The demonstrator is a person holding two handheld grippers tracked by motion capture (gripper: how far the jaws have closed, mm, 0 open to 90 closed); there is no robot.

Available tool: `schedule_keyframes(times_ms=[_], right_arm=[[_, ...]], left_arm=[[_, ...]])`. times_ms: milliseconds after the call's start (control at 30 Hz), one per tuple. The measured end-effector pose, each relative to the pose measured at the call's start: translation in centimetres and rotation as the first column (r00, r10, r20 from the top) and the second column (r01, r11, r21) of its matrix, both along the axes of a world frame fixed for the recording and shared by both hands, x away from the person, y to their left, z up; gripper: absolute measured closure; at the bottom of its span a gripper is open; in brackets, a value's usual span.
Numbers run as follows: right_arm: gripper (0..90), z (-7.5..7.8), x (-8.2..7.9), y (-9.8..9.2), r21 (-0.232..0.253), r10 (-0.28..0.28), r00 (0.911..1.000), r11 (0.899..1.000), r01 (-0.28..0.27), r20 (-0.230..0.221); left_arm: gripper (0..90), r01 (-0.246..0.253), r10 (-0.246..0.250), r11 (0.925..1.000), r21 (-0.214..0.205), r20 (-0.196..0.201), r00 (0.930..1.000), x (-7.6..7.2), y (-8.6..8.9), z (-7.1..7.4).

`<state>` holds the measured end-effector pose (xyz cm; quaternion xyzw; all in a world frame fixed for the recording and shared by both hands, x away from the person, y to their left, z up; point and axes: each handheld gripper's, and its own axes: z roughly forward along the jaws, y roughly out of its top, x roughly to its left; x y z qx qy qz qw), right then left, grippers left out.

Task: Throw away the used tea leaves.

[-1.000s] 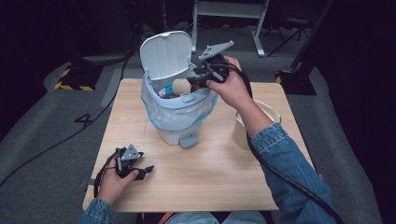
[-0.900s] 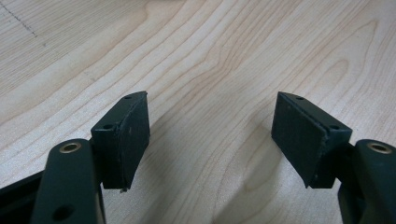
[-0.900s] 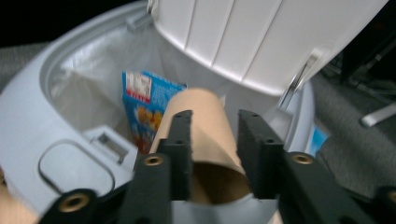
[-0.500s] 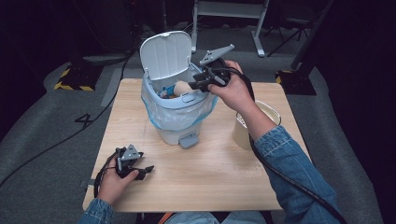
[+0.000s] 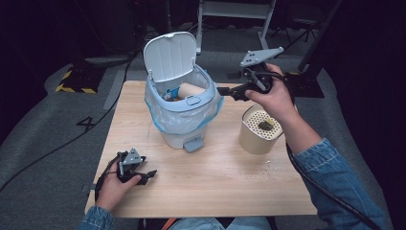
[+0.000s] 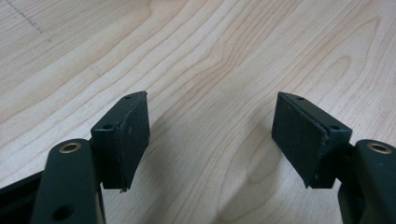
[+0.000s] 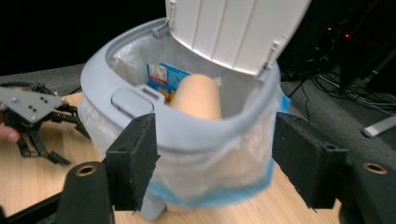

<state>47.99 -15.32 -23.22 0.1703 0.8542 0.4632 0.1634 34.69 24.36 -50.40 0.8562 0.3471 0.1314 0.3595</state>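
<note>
Both tongs gape empty; right tongs (image 5: 225,91), just opening, beside bin (image 5: 184,127) holding cup (image 5: 190,89).

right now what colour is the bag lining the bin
Clear with a blue edge, the bag shows best in the right gripper view.

On the table (image 5: 215,187), the bin (image 5: 184,117) stands toward the far side, left of centre, its lid (image 5: 171,55) raised at the back. In the bin lie a cup (image 5: 191,89) and, left of it, a packet (image 5: 167,93). The canister (image 5: 260,130) stands right of the bin, apart from it, with a scrap (image 5: 265,125) on top.
</note>
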Motion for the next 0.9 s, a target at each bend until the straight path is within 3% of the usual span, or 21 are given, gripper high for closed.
schedule_keyframes(times_ms=[100, 267, 667, 900], right_arm=[[26.8, 0.0, -0.5, -1.8, -0.004, 0.003, 1.0000, 1.000, -0.003, 0.002], [25.1, -0.2, -1.3, -5.0, 0.036, -0.024, 0.9997, 0.999, 0.025, -0.010], [25.3, -2.7, -4.0, -11.0, 0.076, -0.077, 0.9964, 0.994, 0.080, -0.034], [25.7, -3.9, -5.3, -13.7, 0.054, -0.079, 0.9957, 0.995, 0.082, -0.048]], left_arm=[[28.2, -0.013, 0.013, 0.9999, -0.001, -0.002, 0.9999, -0.1, 0.2, 0.0], [26.8, -0.021, 0.021, 0.9998, -0.002, -0.003, 0.9998, -0.1, 0.3, 0.0], [25.7, -0.041, 0.041, 0.9992, 0.001, -0.003, 0.9992, 0.1, 0.4, 0.0], [25.4, -0.032, 0.032, 0.9994, 0.009, -0.009, 0.9994, 0.3, 0.4, 0.1]])
